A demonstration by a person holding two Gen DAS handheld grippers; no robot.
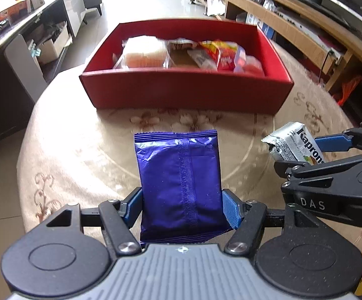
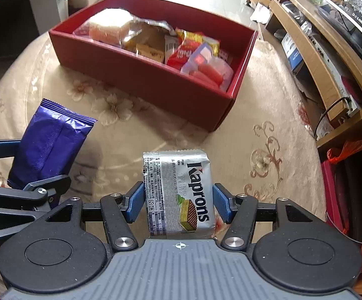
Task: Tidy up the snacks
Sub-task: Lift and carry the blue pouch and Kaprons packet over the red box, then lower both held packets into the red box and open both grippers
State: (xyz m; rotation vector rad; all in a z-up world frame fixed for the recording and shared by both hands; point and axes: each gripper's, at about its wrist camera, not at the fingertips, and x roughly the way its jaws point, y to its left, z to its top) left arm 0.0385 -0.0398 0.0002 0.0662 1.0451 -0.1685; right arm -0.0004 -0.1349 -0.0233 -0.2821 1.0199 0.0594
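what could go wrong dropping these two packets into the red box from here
1. The right end of the red box is already piled with wrappers near the rim, so the silver wafer pack could slide back out.
2. The purple packet is gripped only at its lower part by the left gripper; the glossy foil could slip.
3. The right gripper is close beside the left, so they might bump over the box.

Glossy purple foil packet (image 1: 181, 182), shiny silver foil wafer wrapper (image 2: 178, 192), matt red cardboard box (image 1: 185, 92).
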